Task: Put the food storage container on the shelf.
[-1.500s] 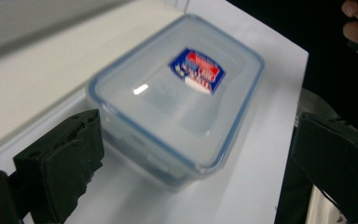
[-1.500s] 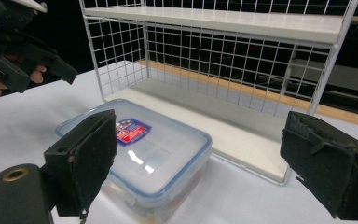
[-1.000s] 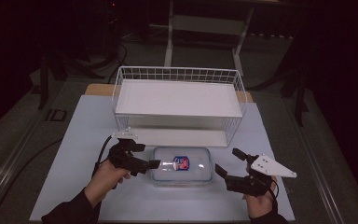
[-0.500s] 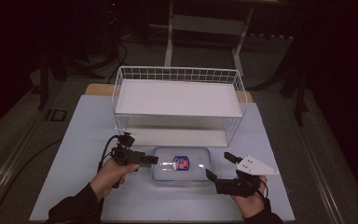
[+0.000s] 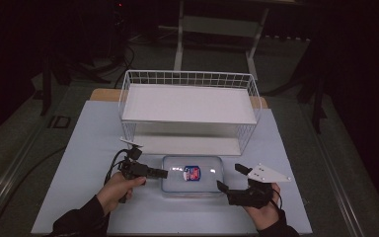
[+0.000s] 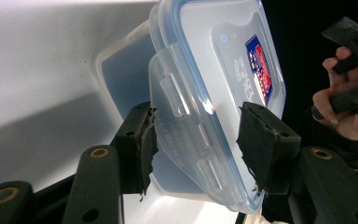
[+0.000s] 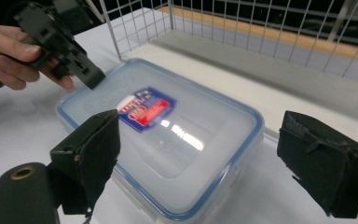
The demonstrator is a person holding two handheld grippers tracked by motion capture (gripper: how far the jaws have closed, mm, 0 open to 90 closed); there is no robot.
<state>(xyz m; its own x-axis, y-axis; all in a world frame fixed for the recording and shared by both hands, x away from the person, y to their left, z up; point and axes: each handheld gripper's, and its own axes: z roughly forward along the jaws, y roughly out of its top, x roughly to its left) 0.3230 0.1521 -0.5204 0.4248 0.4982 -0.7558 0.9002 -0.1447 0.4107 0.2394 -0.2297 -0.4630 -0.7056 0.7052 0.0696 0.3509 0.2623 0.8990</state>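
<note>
A clear plastic food box (image 5: 192, 174) with a blue-sealed lid and a red-and-blue label lies on the white mat in front of the wire rack. My left gripper (image 5: 164, 173) is at its left end. In the left gripper view the jaws (image 6: 198, 140) have just been closing and now pinch the lid's end latch flap (image 6: 182, 116), one pad on each side. That same gripper (image 7: 91, 79) touches the lid's corner in the right gripper view. My right gripper (image 5: 230, 177) stands open at the box's right end, its pads (image 7: 205, 156) wide apart either side of the box (image 7: 182, 140).
A white wire rack (image 5: 187, 78) with two shelves stands just behind the box. The white mat (image 5: 89, 148) covers the tabletop, with bare mat to the left and right of the hands. Beyond the table the room is dark.
My left gripper has sunk and come in to the box's left end, and its jaws have narrowed around the latch flap. The right gripper has hardly moved.
</note>
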